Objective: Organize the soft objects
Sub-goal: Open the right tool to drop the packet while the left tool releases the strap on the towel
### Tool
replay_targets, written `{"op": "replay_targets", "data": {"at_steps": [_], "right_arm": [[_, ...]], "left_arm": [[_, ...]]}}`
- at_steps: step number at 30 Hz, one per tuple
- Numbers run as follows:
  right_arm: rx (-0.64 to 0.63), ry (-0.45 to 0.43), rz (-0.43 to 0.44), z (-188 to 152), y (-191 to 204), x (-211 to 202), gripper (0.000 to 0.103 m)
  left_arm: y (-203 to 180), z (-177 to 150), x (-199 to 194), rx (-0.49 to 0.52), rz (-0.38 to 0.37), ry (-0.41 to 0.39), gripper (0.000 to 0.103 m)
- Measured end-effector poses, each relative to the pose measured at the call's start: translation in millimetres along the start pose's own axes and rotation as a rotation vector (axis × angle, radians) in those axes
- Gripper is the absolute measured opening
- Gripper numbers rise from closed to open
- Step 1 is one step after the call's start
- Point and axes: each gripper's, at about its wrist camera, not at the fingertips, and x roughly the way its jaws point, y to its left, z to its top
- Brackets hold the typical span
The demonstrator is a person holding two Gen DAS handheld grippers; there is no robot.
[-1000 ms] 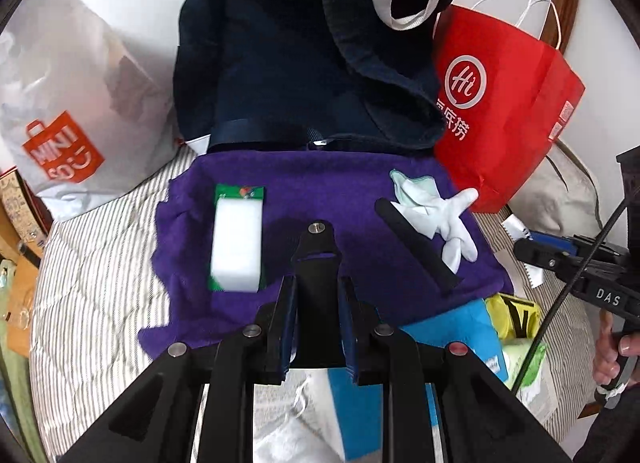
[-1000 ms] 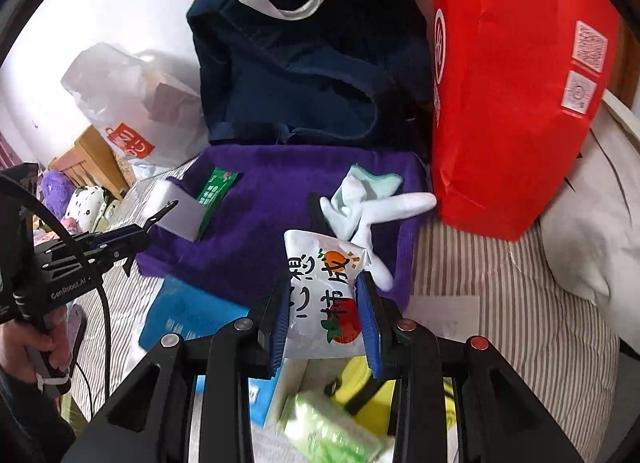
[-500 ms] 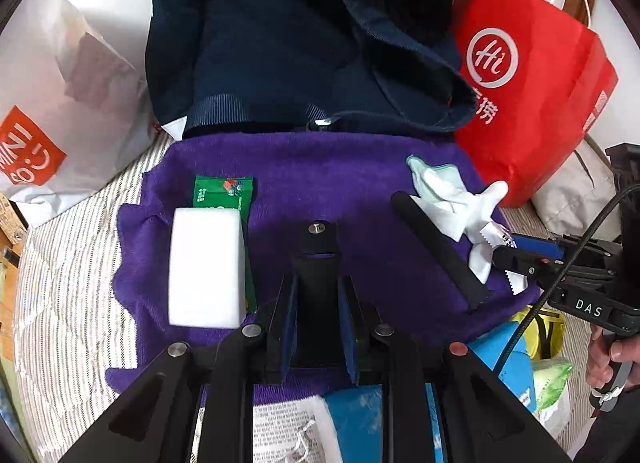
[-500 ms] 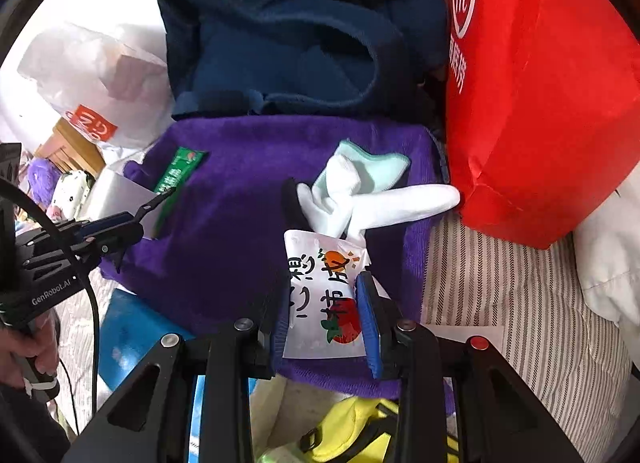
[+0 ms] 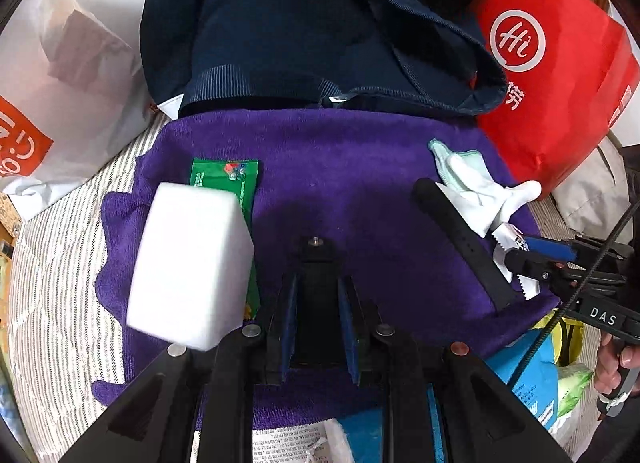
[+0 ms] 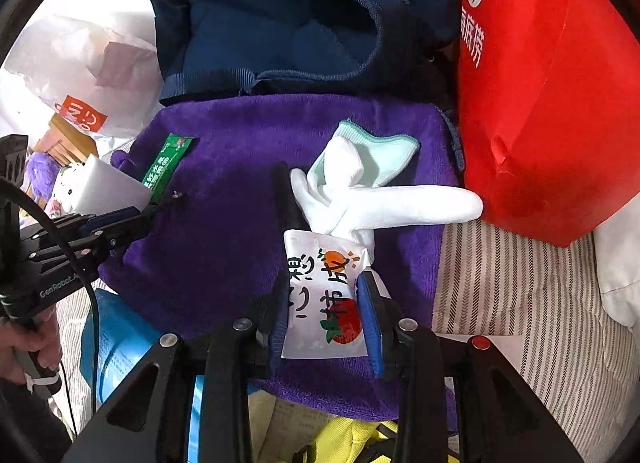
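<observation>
A purple towel (image 5: 352,191) lies spread on a striped quilted bed (image 6: 520,295), its plush nap rumpled at the edges. Behind it slumps a navy bag (image 5: 280,31) of ribbed fabric; a stiff red bag (image 6: 552,95) stands at the right, a crinkled white plastic bag (image 5: 68,75) at the left. On the towel rest a white foam block (image 5: 192,267) overlapping a flat green packet (image 5: 224,179), a white glove (image 6: 360,191) with a mint cuff, and a black strap (image 5: 460,239) partly under the glove.

The left hand-held gripper (image 5: 316,303) has its jaws narrow around a black bar; whether they press it I cannot tell. The right hand-held gripper (image 6: 324,311) has a glossy white sachet (image 6: 324,295), printed with a tomato, between its blue pads (image 6: 370,319), just over the towel's near edge and touching the glove; its jaws are opening, a gap showing on the right side.

Compared with a second ago, both views sit lower and closer to the towel, and the sachet now overlaps the glove.
</observation>
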Motion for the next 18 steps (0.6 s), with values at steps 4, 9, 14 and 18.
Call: {"op": "replay_targets", "data": {"at_steps": [4,9,14,18], "right_arm": [[0.004,0.004,0.010,-1,-1,-1,0.040],[-0.003,-0.004,0.010,-2,0,-3,0.057],[0.011,0.001,0.034,-2,0,-4,0.062],[0.019,-0.007,0.038,-3,0,-9,0.062]], "left_arm": [[2,1,2,-0.013,0.005,0.008,0.024],[-3,0,-2,-0.008,0.004,-0.003,0.042],[-9,0,-13,0.002,-0.003,-0.022,0.045],[-14,0,-25,0.011,-0.006,-0.038,0.049]]}}
